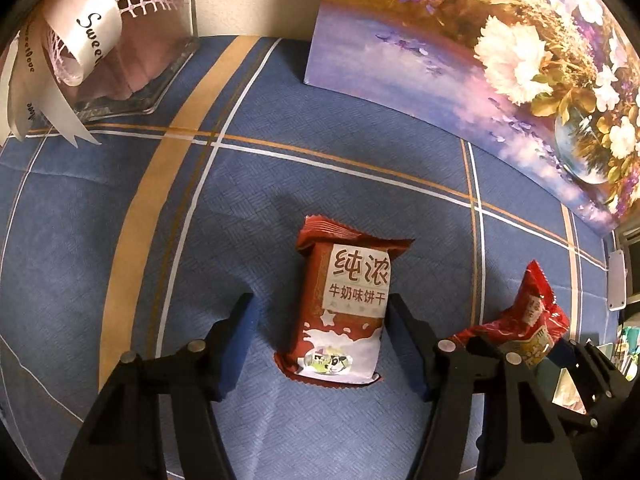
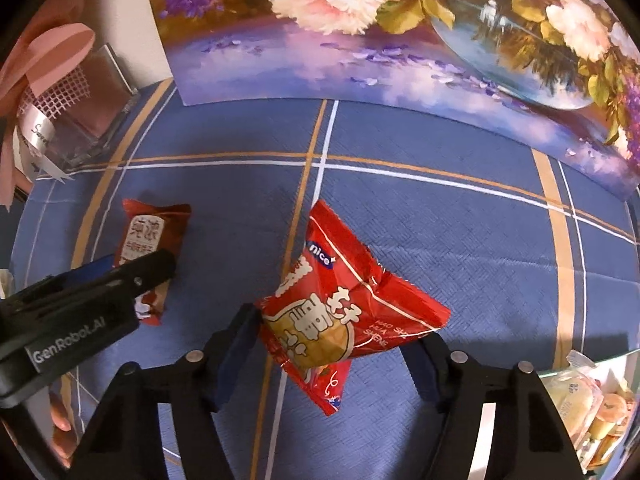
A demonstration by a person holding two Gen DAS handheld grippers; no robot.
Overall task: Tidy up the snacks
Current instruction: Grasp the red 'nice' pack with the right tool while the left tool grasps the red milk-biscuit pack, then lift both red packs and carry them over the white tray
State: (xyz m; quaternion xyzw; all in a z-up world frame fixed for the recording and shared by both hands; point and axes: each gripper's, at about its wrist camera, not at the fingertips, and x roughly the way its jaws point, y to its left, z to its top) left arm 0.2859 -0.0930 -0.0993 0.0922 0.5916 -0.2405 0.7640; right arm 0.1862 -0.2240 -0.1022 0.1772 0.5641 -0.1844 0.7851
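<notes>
The dark red biscuit packet (image 1: pixel 342 312) lies flat on the blue checked tablecloth (image 1: pixel 280 184), right between the fingers of the left gripper (image 1: pixel 322 312). The fingers are spread; the right one looks to be against the packet's edge, while the left one stands clear of it with cloth showing in the gap, so no real pinch there.

Just to the right of that gripper sits the bright red snack bag (image 2: pixel 344 312), crumpled and puffed up, between the fingers of the right gripper (image 2: pixel 334 330). Its left pad touches the bag's side; whether the right pad touches too, can't tell, the bag covers it.

The two grippers are close side by side, and from the right wrist camera the left one covers the lower part of the biscuit packet.

Beyond both, a big flower painting (image 1: pixel 500 60) leans at the back of the tabletop, well clear of the packets. Off to the far left is a clear box (image 1: pixel 132 80) with pink netting and a white ribbon (image 1: pixel 88 36). Lower right, past the tabletop edge, a pile of other wrapped snacks (image 2: pixel 588 404) shows.
</notes>
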